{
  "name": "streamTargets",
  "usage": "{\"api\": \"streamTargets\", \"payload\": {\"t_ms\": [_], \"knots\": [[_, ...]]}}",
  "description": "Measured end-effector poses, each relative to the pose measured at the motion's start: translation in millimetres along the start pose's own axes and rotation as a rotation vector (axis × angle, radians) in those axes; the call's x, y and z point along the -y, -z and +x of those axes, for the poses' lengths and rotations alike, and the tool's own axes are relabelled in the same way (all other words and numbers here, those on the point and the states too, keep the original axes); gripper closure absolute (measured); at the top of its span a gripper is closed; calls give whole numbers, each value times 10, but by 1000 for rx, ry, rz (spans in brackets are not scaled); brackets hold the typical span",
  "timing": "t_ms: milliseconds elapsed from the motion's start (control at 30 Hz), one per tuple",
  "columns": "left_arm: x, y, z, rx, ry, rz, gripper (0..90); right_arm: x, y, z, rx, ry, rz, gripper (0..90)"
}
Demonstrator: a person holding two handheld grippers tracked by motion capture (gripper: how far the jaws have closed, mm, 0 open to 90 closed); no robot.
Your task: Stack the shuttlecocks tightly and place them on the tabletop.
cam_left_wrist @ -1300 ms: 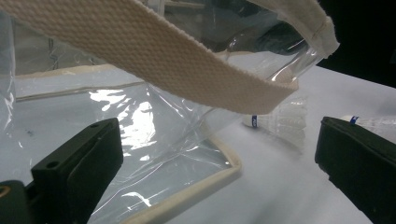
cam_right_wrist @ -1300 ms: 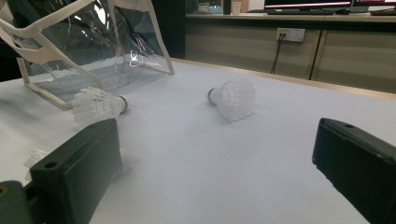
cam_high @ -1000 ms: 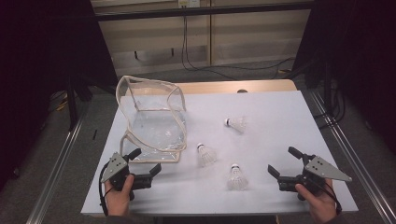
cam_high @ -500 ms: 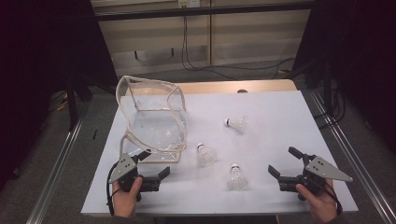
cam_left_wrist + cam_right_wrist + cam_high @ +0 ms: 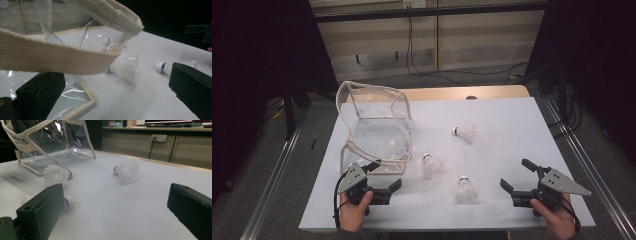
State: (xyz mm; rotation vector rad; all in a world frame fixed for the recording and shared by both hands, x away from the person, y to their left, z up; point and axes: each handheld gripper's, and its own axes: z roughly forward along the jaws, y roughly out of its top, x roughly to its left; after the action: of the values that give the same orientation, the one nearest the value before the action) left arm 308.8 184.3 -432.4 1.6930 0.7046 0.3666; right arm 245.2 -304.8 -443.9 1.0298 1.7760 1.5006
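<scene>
A clear plastic bag (image 5: 374, 125) with cream trim stands open at the table's left. Three white shuttlecocks lie to its right: a far one (image 5: 464, 132), a middle one (image 5: 432, 166) and a near one (image 5: 465, 190). My left gripper (image 5: 386, 175) is open at the bag's near corner. In the left gripper view the bag's cream strap (image 5: 57, 57) crosses just above the open left gripper (image 5: 116, 85), with the middle shuttlecock (image 5: 125, 67) beyond. My right gripper (image 5: 516, 174) is open, right of the near shuttlecock. That near shuttlecock (image 5: 68, 202) is partly hidden behind its left jaw.
The white table top (image 5: 512, 115) has bare room on its right half and along the back. Metal rails (image 5: 272, 175) run on the floor at both sides. A dark room and wall cabinets (image 5: 155, 142) lie beyond the far edge.
My left gripper has slid right along the front edge, closer to the bag's near corner. The right gripper and the shuttlecocks have stayed put.
</scene>
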Motion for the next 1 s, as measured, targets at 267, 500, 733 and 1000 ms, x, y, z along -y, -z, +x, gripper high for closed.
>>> {"api": "streamTargets", "payload": {"t_ms": [267,500,733,1000], "knots": [[14,5,-18,16,12,-10,7,2,21,-7,7,1,-3,5],[35,21,-37,27,5,9,10,-1,19,-4,6,4,-4,6],[56,49,-60,28,-8,18,13,-12,-26,8,-10,3,-9,6],[79,75,-74,30,-1,23,15,-19,-71,23,-25,5,-8,6]]}}
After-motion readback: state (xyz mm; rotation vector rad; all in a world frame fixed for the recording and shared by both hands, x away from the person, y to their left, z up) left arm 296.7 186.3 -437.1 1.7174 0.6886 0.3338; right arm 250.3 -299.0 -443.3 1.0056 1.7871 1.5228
